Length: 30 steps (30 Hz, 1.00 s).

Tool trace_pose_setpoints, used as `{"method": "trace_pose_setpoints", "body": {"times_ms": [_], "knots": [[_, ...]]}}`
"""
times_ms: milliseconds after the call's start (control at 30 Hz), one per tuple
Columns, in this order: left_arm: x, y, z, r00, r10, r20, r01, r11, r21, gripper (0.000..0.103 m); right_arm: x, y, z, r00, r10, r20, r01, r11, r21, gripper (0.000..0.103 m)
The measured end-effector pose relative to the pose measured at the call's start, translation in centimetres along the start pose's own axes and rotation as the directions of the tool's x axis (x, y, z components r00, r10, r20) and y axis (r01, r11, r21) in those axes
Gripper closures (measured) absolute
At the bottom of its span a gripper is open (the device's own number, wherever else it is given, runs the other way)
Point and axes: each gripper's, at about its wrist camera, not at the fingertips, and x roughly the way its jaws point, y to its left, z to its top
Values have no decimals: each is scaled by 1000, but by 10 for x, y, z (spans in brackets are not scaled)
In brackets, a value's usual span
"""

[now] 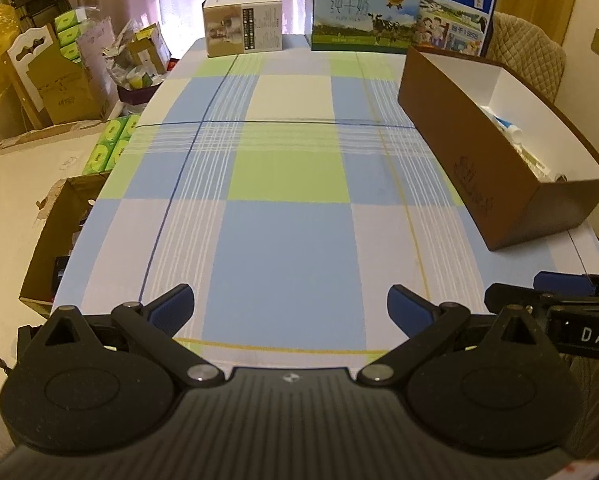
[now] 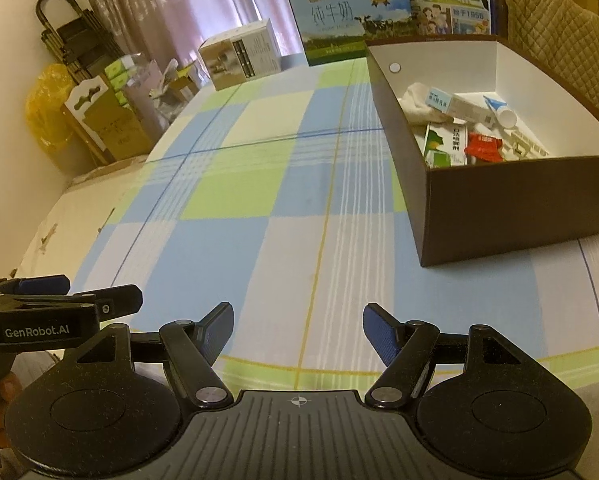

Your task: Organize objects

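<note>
The left gripper [image 1: 290, 309] is wide open and holds nothing. The right gripper [image 2: 298, 330] is wide open too, with nothing in it. Ahead and to the right of both sits the brown box [image 2: 511, 200], with small packs [image 2: 449, 142] inside.

Table: a table [image 1: 283, 248] with a blue, green and white checked cloth.
Right side: a brown box [image 2: 511, 204].
Far end: a small beige box [image 1: 241, 26] and two milk cartons [image 1: 359, 12], [image 1: 455, 8].
</note>
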Motion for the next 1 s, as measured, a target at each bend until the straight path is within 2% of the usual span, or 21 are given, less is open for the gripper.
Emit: {"method": "trace_pose_setpoints", "body": {"times_ms": [1000], "knots": [[-1,0,-6,1000,0,-4,0,1000,12,1,-5,3,-3,999,-39,4,39,999,-15,34]]}}
